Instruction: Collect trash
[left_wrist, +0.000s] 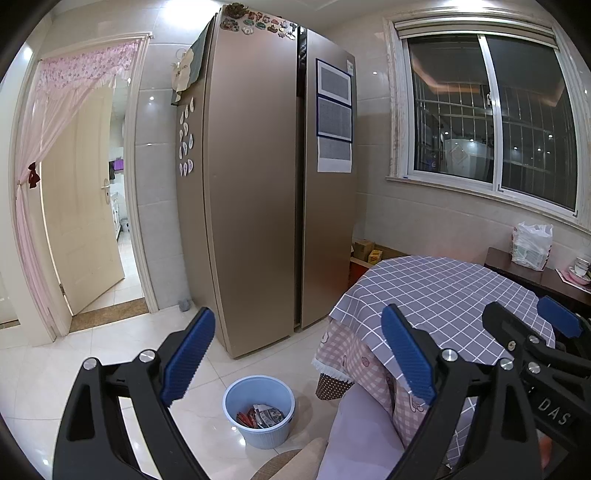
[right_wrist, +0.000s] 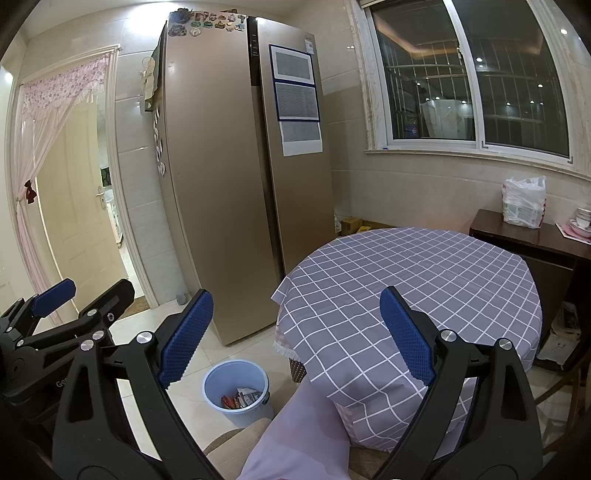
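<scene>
A light blue waste bin (left_wrist: 231, 393) (right_wrist: 213, 378) stands on the tiled floor beside the table, with wrappers and paper scraps (left_wrist: 260, 415) (right_wrist: 240, 400) lying in it. My left gripper (left_wrist: 297, 354) is held above and behind the bin, jaws wide apart, nothing between the blue pads (left_wrist: 190, 354). My right gripper (right_wrist: 295, 328) is held next to it on the right, also open and empty, over the near edge of the round table with its grey checked cloth (left_wrist: 443, 291) (right_wrist: 406, 273). Each gripper shows in the other's view: right gripper (left_wrist: 524, 312), left gripper (right_wrist: 86, 291).
A tall gold fridge (left_wrist: 258, 184) (right_wrist: 229, 184) stands behind the bin. A doorway with a pink curtain (left_wrist: 55, 147) is at left. A dark side cabinet (right_wrist: 524, 240) carries a white plastic bag (left_wrist: 532, 245) (right_wrist: 524, 203) and cups. A lilac-covered seat (right_wrist: 303, 424) is just below me.
</scene>
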